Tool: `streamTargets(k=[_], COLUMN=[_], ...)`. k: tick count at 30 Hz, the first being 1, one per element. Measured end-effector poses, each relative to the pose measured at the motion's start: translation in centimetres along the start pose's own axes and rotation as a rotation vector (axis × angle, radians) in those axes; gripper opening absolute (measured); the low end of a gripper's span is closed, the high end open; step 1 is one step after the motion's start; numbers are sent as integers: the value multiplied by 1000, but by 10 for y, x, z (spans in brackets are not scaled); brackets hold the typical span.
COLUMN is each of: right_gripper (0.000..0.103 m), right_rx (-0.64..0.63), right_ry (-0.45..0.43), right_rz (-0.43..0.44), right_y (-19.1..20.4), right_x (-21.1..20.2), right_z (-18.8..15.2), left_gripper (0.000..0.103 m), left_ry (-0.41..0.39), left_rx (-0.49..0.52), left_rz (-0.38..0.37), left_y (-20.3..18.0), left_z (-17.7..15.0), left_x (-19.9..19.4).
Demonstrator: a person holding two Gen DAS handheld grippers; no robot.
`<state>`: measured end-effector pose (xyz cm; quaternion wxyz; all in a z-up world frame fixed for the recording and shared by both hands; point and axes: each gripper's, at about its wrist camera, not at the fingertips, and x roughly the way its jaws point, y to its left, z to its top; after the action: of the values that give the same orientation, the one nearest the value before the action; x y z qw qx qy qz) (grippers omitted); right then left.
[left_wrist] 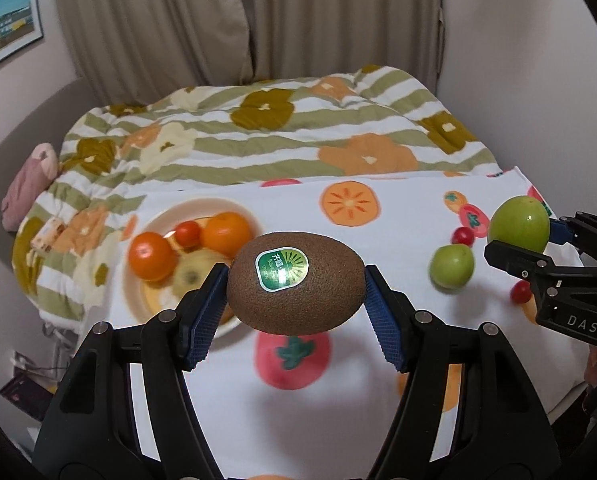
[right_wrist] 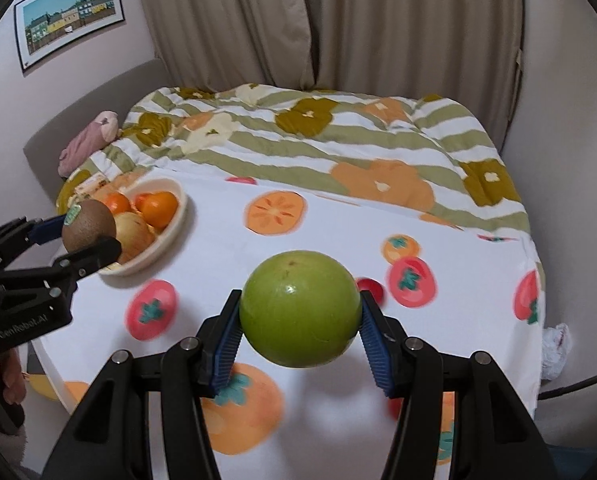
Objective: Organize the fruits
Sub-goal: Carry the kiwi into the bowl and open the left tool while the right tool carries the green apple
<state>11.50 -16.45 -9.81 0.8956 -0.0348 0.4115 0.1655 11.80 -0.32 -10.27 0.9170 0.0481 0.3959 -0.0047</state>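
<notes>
Blue ribbed pads of the left gripper (left_wrist: 296,304) clamp a brown fuzzy kiwi with a green oval sticker (left_wrist: 296,282) on both sides; the fruit is held clear of the cloth, just short of the bowl. In the right wrist view, the right gripper (right_wrist: 300,326) likewise has its jaws closed on a large smooth green round fruit (right_wrist: 300,314), held above the middle of the white tablecloth printed with persimmons and tomatoes (right_wrist: 330,208).

Container: one cream shallow bowl (left_wrist: 234,206) at the left side of the table. Contents visible: two oranges (left_wrist: 152,256), one small red cherry tomato (left_wrist: 187,234) between them, and a yellowish pale fruit (left_wrist: 194,272) at the front, partly hidden by the left finger. Whether anything lies beneath these, I cannot tell.

Loose on the cloth: a smaller green round fruit (left_wrist: 452,266), a cherry tomato beside it (left_wrist: 463,235), and another cherry tomato near the right gripper (left_wrist: 520,292). The red spots in the right wrist view are partly hidden behind its fingers, so the count is not certain.

Progress, as a judgement: roughly halfway. Four fruits sit in the bowl, two are in transit, and at least three are left to collect. The bowl is already fairly full, so the kiwi will likely need to go in the near gap or on top; the round fruits could roll off a pile.

Beyond the table: a striped floral quilt (left_wrist: 282,136) and beige curtains (left_wrist: 338,16).
</notes>
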Motion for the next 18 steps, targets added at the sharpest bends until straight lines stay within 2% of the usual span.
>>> streamTargets(k=[9, 18], right_gripper=[52, 52], right_rx=[-35, -24], right_ry=[-20, -8], right_rz=[35, 49], right_y=[65, 121], right_x=[13, 44], right_z=[28, 48], left_gripper=[72, 72], left_ry=[0, 21], left_rx=[-27, -21], left_rz=[39, 38], left_y=[70, 135], left_z=[-1, -3], left_x=[-4, 20])
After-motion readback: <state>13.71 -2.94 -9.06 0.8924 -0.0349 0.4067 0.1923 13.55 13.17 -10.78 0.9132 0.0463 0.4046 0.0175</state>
